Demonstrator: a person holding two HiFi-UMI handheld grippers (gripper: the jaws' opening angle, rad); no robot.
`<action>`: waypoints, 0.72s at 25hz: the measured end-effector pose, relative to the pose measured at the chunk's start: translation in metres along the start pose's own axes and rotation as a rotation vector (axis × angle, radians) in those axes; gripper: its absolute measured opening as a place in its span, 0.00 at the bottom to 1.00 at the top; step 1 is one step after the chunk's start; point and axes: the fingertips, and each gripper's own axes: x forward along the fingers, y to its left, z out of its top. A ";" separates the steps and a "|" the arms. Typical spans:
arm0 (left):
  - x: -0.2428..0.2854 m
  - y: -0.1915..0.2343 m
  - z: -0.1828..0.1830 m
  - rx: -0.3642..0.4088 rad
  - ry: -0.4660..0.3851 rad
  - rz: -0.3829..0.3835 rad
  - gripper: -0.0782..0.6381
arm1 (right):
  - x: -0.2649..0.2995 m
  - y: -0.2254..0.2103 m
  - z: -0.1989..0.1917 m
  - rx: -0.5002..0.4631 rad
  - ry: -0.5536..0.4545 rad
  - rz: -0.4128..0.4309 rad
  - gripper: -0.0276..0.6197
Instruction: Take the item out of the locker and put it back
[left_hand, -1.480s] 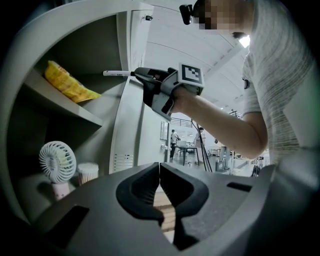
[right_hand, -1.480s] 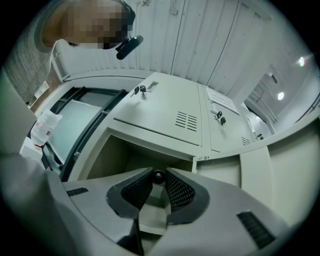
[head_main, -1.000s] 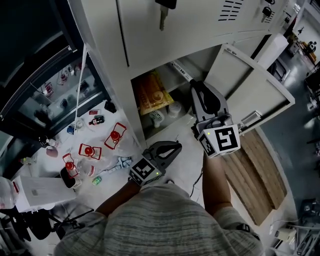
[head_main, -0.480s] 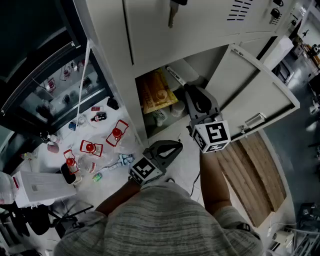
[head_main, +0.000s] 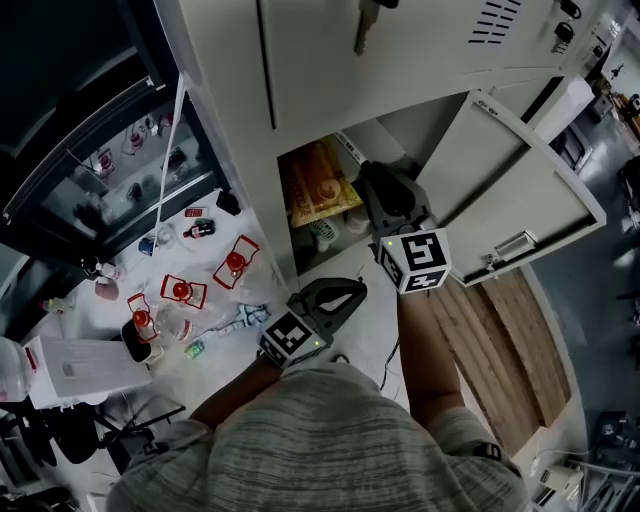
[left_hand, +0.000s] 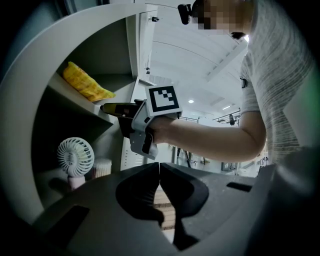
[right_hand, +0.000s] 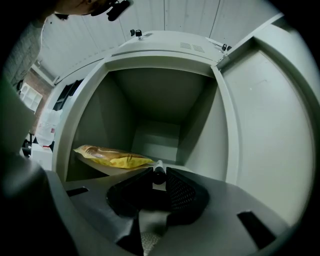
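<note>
**Marker in my R claw at the locker mouth**

The locker (right_hand: 160, 95) is open, door (right_hand: 272, 140) swung out to the right. Inside, a yellow snack bag (right_hand: 112, 155) lies flat on the shelf (right_hand: 95, 169), along the shelf's left side and reaching about to mid-width. Under the shelf, on the locker floor near its front edge, a small white fan (left_hand: 75, 157) stands upright w/ a ribbed little tub (left_hand: 102, 168) just beside it. What's in the tub I can't tell.

My right claw (right_hand: 159, 179) is closed on the marker (right_hand: 159, 166), a dark barrel w/ a pale tip. It's held at the locker opening, tip pointing in, level w/ the shelf's front edge. Touching the shelf or not: can't tell. Most of the barrel is hidden betw. the pads.

My left claw (left_hand: 159, 172) is shut, tips together, nothing in it, low and outside the locker.

The bag has print, too small to read. A key (head_main: 365, 15) hangs in the door above, cut off at the top.
</note>
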 end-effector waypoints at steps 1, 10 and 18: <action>0.000 0.001 0.000 0.001 -0.002 0.002 0.12 | 0.002 0.000 0.000 -0.010 0.000 0.002 0.18; 0.003 0.006 0.003 0.000 -0.005 0.014 0.12 | -0.006 0.001 0.011 0.001 -0.037 0.011 0.34; 0.009 0.002 0.005 0.008 -0.005 0.004 0.12 | -0.041 0.002 0.036 -0.004 -0.090 0.010 0.34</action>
